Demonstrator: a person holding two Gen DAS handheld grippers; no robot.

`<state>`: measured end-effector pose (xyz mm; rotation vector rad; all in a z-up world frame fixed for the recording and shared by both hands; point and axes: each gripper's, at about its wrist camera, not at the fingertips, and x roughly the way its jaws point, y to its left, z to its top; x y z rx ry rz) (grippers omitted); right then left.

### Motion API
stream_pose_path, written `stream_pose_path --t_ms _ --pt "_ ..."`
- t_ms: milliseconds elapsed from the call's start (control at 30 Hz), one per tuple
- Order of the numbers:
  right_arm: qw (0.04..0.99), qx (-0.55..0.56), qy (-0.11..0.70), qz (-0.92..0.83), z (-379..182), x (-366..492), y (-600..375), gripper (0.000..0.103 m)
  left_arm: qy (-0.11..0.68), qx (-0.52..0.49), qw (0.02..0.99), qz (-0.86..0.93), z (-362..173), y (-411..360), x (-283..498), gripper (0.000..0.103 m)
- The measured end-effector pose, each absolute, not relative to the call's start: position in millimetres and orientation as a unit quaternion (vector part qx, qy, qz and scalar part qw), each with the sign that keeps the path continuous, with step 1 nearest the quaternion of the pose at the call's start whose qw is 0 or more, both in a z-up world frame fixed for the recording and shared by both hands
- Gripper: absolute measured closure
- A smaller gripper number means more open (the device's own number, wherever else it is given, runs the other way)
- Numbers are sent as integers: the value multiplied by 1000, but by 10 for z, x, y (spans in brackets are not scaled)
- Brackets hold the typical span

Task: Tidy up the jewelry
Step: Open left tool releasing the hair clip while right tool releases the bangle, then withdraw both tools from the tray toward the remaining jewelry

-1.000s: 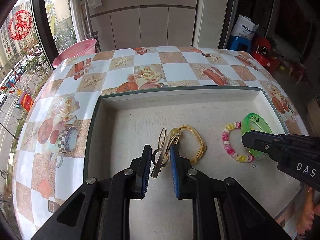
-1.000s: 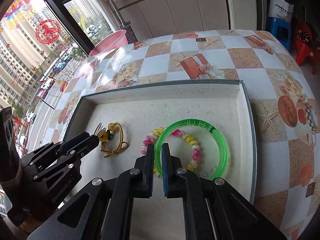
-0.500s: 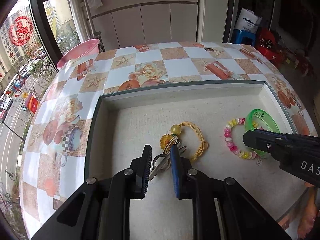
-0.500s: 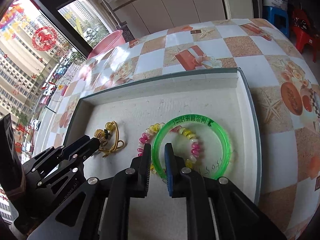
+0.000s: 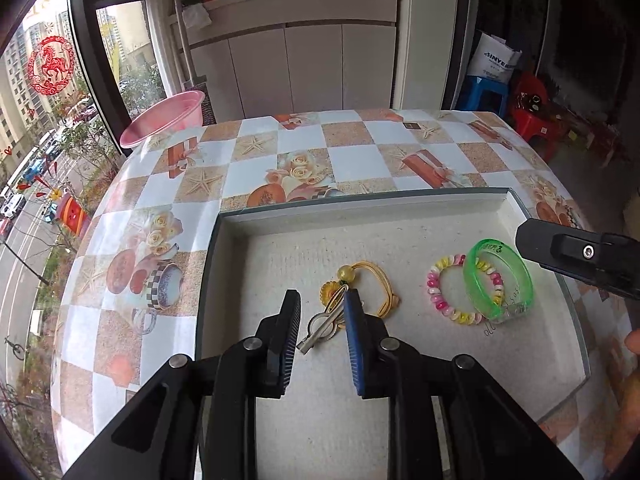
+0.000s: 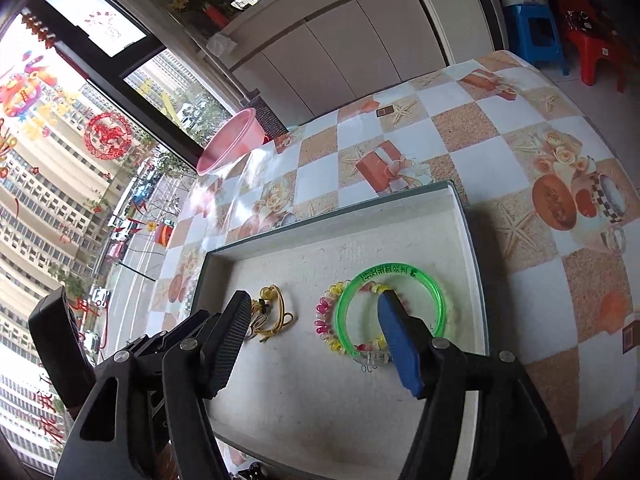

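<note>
The left gripper hangs over the tray with its jaws opening; a metal hair clip lies between them on the tray floor, no pad pressing it. Touching the clip is a yellow cord hair tie with a bead. The right gripper is opening too, above a green bangle, which rests partly on a pink-and-yellow bead bracelet; its blue pad stands over the bangle's ring without gripping it. The tray sits on a desk covered in a checked cloth. A pink basin shows beyond its far edge.
</note>
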<state>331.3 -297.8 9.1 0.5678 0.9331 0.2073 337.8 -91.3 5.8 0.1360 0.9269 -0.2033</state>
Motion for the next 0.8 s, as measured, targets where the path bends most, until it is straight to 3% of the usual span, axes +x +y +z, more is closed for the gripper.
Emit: stream_pose_path --t_ms 33,67,300,400,433,800 --pt "848 271 444 97 100 3293 -2979 26 440 61 891 -94 91 -895 3352 5" --pt "848 272 445 93 104 3266 -2980 24 424 55 899 -91 144 -873 3308 1" --pt "845 288 444 79 165 3119 -3036 20 414 61 903 -95 298 -856 3165 0" --pt "845 283 447 78 181 3048 -3026 11 413 52 905 -93 350 -785 3075 0" --pt "846 278 449 78 185 3018 -3016 1 414 50 905 -90 360 -758 3043 0" --pt "878 197 431 62 432 2522 -2826 0 407 49 906 -103 431 -458 2398 0"
